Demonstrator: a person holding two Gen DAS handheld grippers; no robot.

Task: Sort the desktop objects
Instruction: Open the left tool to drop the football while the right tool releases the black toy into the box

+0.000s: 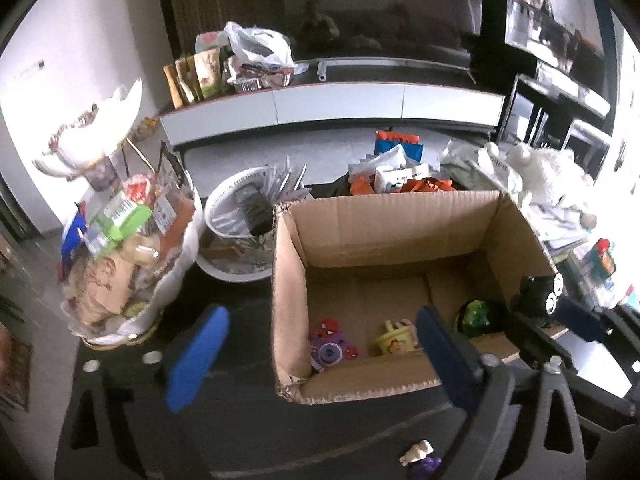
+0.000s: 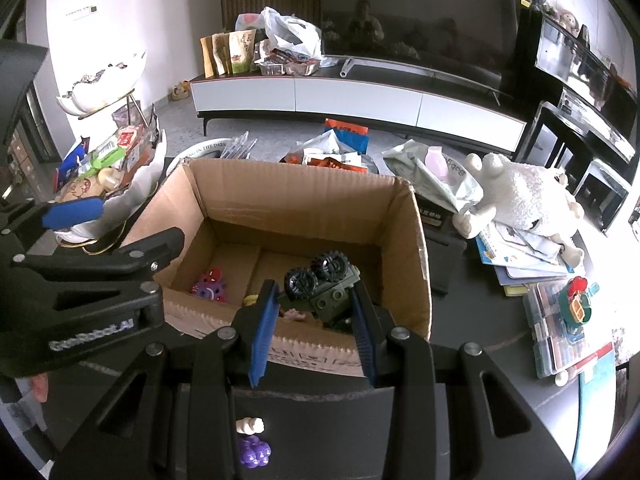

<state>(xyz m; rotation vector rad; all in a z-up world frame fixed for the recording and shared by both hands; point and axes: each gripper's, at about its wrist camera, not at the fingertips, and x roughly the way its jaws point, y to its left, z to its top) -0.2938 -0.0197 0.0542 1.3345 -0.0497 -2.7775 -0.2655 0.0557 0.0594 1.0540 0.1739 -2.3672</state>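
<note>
An open cardboard box [image 1: 400, 236] [image 2: 404, 216] stands on the dark table. Inside lie a purple spider toy [image 1: 332, 344] [image 2: 210, 282], a yellow toy [image 1: 396, 338] and a green toy [image 1: 478, 318]. My right gripper [image 2: 314, 304] is shut on a dark green toy truck with black wheels [image 2: 320, 284], held over the box's near right part; the truck also shows in the left wrist view [image 1: 538, 292]. My left gripper [image 1: 320, 352] is open and empty, straddling the box's near left wall. A small white and purple toy [image 2: 252, 440] [image 1: 420, 458] lies on the table in front of the box.
A basket of snacks [image 1: 128, 248] and a white bowl [image 1: 236, 216] stand left of the box. A white plush sheep [image 2: 528, 196], books and a clear storage case [image 2: 560, 328] lie to the right. Bags and packets [image 2: 336, 152] are behind the box.
</note>
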